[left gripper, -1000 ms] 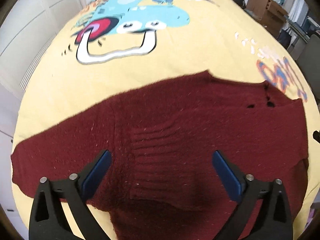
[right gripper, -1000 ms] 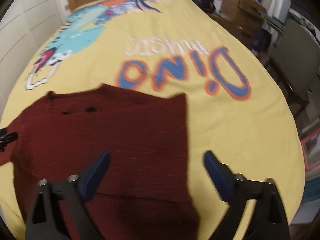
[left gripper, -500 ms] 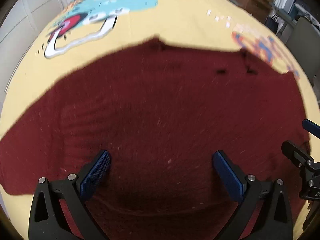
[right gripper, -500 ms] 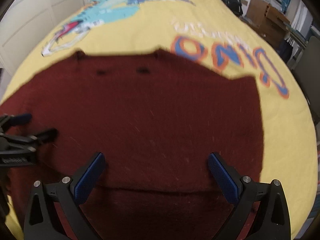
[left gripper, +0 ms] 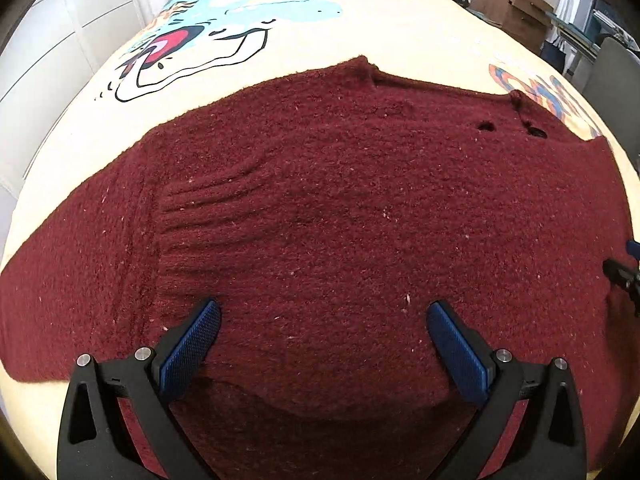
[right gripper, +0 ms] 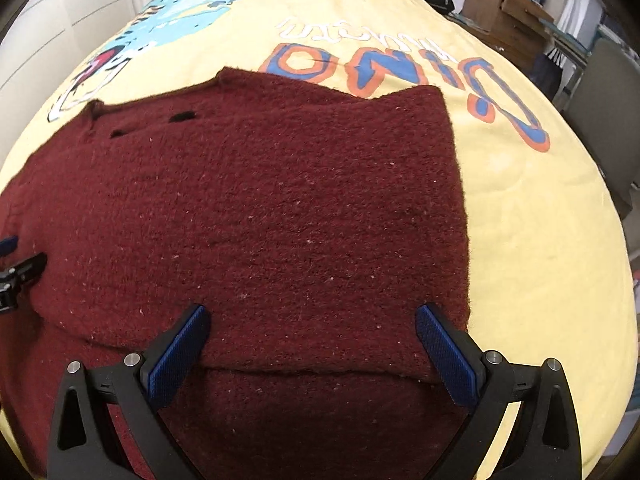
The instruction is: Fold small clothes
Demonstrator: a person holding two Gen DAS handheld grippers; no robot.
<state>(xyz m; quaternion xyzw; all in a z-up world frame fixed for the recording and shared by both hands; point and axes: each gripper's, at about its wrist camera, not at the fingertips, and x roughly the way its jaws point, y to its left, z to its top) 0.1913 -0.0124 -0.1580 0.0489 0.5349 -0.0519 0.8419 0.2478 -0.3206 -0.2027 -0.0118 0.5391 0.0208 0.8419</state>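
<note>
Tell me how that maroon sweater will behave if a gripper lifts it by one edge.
The sweater is probably floppy: it lies flat with soft ripples, so it should drape and sag. Its fuzzy knit likely grips the pads rather than slipping. The thick, doubled-over layer suggests some weight, so the yellow sheet may drag it.

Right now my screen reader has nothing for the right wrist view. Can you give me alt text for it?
A dark red knitted sweater lies spread on a yellow dinosaur-print bedspread, with the open right gripper above its near folded edge, holding nothing. The left gripper peeks in at the left edge, and two small dark holes show near the sweater's far side.
</note>
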